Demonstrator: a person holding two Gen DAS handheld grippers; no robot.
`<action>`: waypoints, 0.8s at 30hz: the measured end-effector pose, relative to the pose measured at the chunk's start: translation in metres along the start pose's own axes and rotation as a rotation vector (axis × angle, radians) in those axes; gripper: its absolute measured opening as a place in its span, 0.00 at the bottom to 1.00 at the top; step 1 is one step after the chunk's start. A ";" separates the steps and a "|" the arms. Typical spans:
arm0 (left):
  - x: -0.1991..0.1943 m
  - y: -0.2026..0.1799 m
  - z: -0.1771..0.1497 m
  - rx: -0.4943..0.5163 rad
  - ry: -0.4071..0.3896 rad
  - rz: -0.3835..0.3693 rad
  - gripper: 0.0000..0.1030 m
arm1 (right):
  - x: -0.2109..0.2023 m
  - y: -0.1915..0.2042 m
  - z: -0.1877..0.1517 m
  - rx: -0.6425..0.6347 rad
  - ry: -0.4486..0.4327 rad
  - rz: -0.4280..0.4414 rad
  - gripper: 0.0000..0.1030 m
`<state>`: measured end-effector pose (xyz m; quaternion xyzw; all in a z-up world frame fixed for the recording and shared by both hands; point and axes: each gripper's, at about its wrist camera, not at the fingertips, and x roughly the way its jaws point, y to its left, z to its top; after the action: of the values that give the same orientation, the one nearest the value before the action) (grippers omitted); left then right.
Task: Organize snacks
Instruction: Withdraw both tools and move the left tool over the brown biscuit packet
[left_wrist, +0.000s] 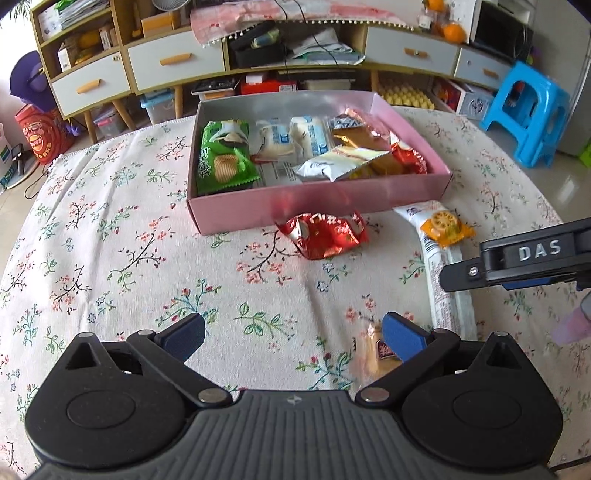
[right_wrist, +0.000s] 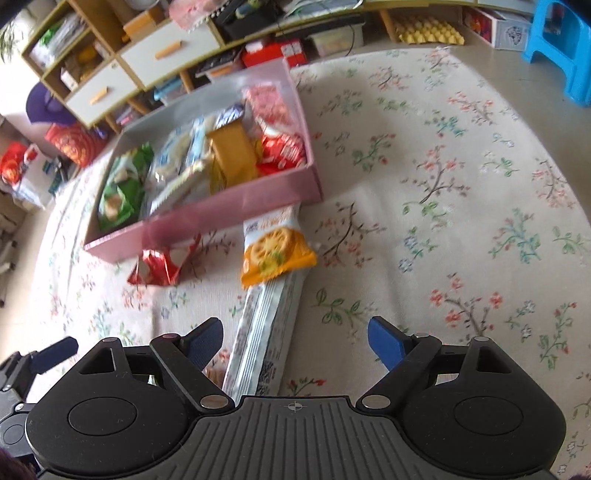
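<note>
A pink box on the flowered cloth holds a green chips packet and several white, gold and red packets. In front of it lie a red packet and a long white biscuit packet with an orange end. My left gripper is open over bare cloth. A small clear-wrapped yellow cake lies by its right finger, outside the pads. My right gripper is open above the long packet, which runs up between its fingers, nearer the left one and untouched.
The right gripper's black body reaches in from the right edge of the left wrist view. Beyond the table stand a low shelf unit with drawers and a blue plastic stool. The table edge curves round behind the box.
</note>
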<state>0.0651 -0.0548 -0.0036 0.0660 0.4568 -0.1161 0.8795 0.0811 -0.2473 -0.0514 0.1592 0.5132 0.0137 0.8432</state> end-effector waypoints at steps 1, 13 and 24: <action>0.000 0.000 -0.001 0.001 0.002 0.001 0.99 | 0.002 0.004 -0.001 -0.009 0.002 -0.005 0.85; 0.003 -0.011 -0.013 0.019 -0.013 -0.032 0.99 | 0.011 0.002 -0.009 -0.123 0.021 -0.132 0.85; 0.007 -0.037 -0.020 0.056 -0.024 -0.114 0.79 | -0.004 -0.043 -0.009 -0.075 0.009 -0.123 0.85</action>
<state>0.0435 -0.0872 -0.0208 0.0630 0.4460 -0.1797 0.8745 0.0658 -0.2863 -0.0639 0.0956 0.5248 -0.0182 0.8456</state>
